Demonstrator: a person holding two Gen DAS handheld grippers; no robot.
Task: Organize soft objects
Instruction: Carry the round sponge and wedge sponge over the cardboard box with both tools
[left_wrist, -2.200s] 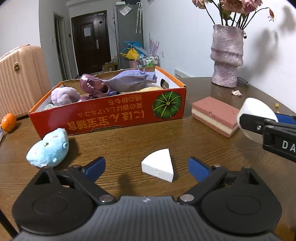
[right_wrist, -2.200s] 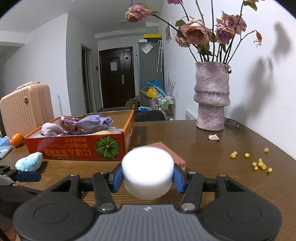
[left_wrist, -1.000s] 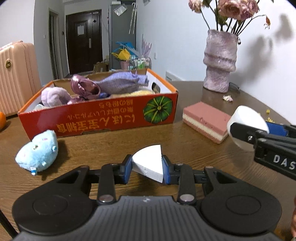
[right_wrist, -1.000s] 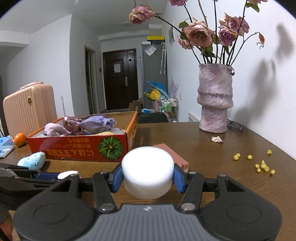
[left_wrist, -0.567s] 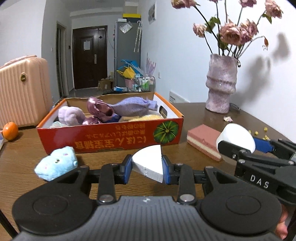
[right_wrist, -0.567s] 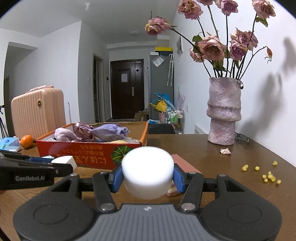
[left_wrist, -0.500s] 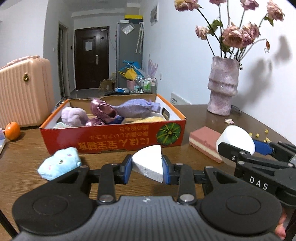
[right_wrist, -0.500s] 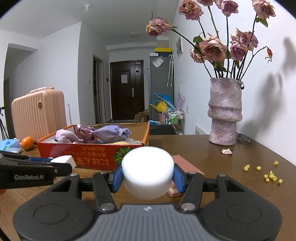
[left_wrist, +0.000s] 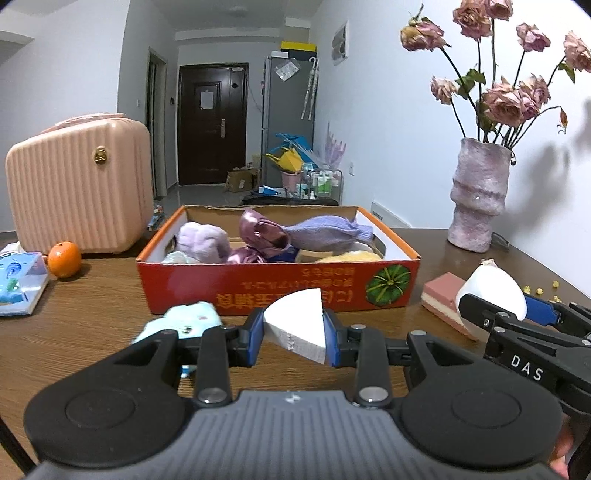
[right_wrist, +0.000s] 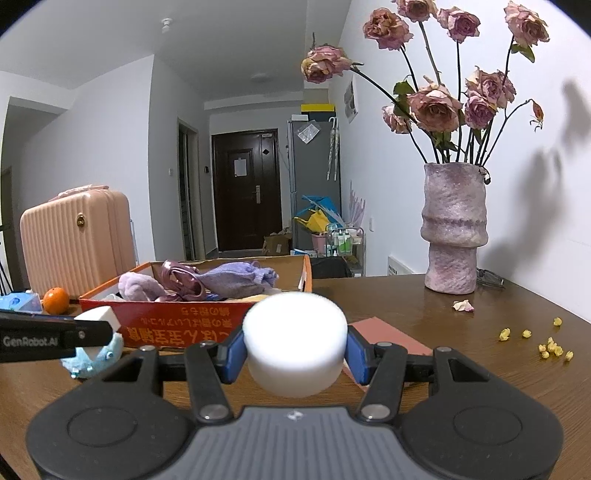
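Observation:
My left gripper (left_wrist: 294, 338) is shut on a white wedge-shaped sponge (left_wrist: 297, 325), held above the table in front of the red cardboard box (left_wrist: 277, 291). My right gripper (right_wrist: 295, 349) is shut on a white round sponge (right_wrist: 295, 343); the same round sponge (left_wrist: 491, 293) shows at the right of the left wrist view. Inside the box lie purple plush pieces, a purple sock (left_wrist: 325, 232) and a yellow piece. A light blue plush toy (left_wrist: 184, 321) lies on the table before the box's left front, partly hidden by the left gripper. A pink and cream sponge block (left_wrist: 443, 299) lies right of the box.
A purple vase (left_wrist: 478, 206) of dried roses stands at the back right. An orange (left_wrist: 64, 259), a tissue pack (left_wrist: 20, 280) and a pink suitcase (left_wrist: 79, 188) sit at the left. Yellow crumbs (right_wrist: 546, 343) and a petal (right_wrist: 463, 305) lie on the wooden table (left_wrist: 92, 325).
The left gripper closed on the wedge sponge and lifted it off the table, moving up and toward the box. The right gripper, still holding the round sponge, also shifted closer to the box.

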